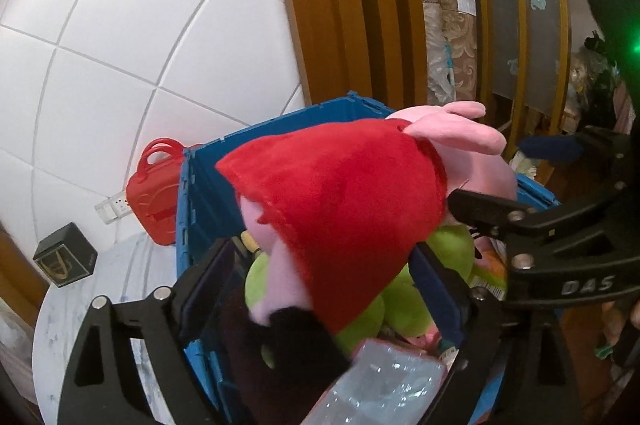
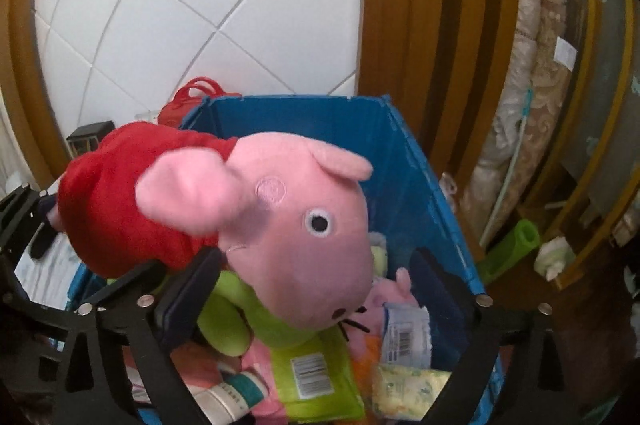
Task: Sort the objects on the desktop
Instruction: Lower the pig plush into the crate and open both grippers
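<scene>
A pink pig plush (image 2: 304, 225) in a red dress (image 1: 344, 201) lies over the open blue crate (image 2: 320, 121), snout down toward the crate's contents. One of its arms is blurred. My left gripper (image 1: 320, 289) stands open around the dress and legs, with a gap at its left pad (image 1: 208, 285). My right gripper (image 2: 316, 285) is open around the head, and its right pad (image 2: 436, 285) is clear of the plush. The right gripper's fingers (image 1: 480, 205) also show beside the head in the left wrist view.
The crate holds a green plush (image 2: 232, 321), barcoded packets (image 2: 316, 377) and a clear bottle (image 1: 384, 385). Left of it, a red toy case (image 1: 154, 193) and a black box (image 1: 64, 253) sit on a white round table (image 1: 80, 325). Rolled carpets (image 2: 532, 129) and a green foam tube (image 2: 516, 245) are to the right.
</scene>
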`<action>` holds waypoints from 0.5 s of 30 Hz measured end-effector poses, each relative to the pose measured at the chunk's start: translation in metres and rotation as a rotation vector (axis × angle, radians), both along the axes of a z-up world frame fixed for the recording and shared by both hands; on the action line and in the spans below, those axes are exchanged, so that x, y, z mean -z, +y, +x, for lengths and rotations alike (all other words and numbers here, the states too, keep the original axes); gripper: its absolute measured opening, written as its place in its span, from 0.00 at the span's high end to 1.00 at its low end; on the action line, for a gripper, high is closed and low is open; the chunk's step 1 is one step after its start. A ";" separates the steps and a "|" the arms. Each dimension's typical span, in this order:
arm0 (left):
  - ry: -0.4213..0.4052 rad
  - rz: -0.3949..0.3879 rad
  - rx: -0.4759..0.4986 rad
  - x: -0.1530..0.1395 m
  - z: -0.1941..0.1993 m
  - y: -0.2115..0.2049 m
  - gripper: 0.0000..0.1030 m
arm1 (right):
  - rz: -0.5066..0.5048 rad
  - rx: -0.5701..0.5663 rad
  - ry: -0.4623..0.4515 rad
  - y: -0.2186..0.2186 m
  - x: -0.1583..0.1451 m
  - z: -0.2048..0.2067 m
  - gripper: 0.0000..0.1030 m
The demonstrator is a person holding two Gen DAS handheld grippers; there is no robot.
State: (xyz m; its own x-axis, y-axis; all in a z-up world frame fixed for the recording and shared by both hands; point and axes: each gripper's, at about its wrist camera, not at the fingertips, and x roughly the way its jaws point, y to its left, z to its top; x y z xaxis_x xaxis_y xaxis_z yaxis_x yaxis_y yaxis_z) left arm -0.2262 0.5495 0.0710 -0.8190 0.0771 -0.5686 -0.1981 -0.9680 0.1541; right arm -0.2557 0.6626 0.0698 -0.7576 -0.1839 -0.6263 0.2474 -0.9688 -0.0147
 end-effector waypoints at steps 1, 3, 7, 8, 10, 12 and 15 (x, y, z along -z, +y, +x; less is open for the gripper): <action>0.007 0.001 -0.004 0.000 0.003 -0.001 0.13 | -0.005 0.004 0.008 0.001 -0.002 0.003 0.00; 0.024 0.011 -0.018 -0.003 0.009 -0.005 0.13 | -0.010 0.011 0.023 0.006 -0.006 0.008 0.00; 0.048 0.017 -0.039 -0.005 0.021 -0.013 0.13 | 0.003 0.033 0.028 0.006 -0.008 0.025 0.00; 0.046 0.024 -0.040 -0.005 0.024 -0.015 0.13 | 0.005 0.040 0.026 0.006 -0.007 0.028 0.00; 0.030 0.031 -0.034 -0.003 0.027 -0.018 0.13 | 0.002 0.048 0.019 0.004 -0.005 0.034 0.00; 0.022 0.029 -0.027 0.003 0.031 -0.019 0.13 | 0.000 0.061 0.000 0.005 0.001 0.039 0.00; 0.014 0.060 -0.010 0.007 0.037 -0.022 0.13 | 0.011 0.077 -0.019 0.006 0.009 0.045 0.00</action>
